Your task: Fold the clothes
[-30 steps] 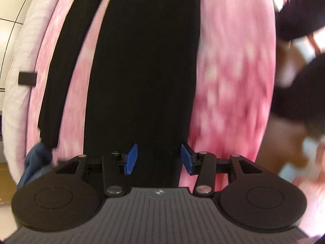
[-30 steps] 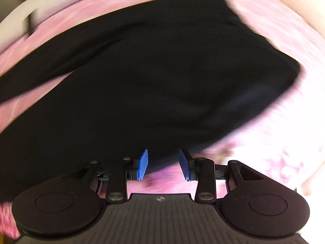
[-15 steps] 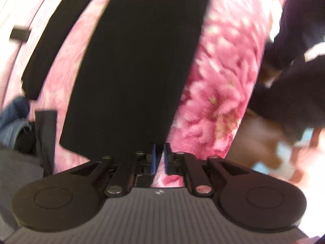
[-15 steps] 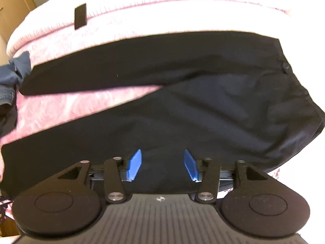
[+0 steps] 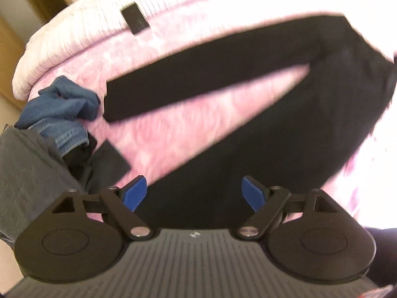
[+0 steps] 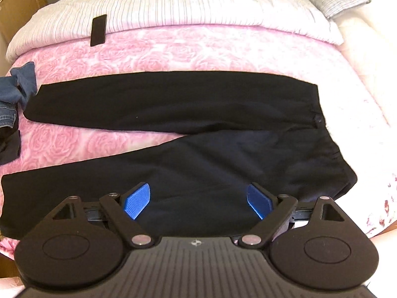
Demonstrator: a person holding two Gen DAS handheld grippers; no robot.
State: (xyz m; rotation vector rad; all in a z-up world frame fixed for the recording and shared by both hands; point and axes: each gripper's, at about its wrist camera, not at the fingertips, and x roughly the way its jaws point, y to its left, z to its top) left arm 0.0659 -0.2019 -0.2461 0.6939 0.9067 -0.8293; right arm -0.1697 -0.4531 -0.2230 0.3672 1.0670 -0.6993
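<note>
Trousers (image 6: 198, 134) on bed (image 6: 198, 47), jeans (image 6: 15, 92) left.

Matt black cloth trousers (image 6: 198, 129), plush pink blanket (image 6: 173, 49) — fuzzy

The left gripper (image 5: 194, 193) and right gripper (image 6: 198, 200) look alike: matte black bodies with ribbed grey tops, two round discs, silver pivot screws, a small logo, and ridged blue pads (image 6: 137, 200).

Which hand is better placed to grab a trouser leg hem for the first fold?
Left, probably. The left tongs, open, sit nearer the black trousers' hem end; the right tongs, open, hover nearer the waistband.
</note>
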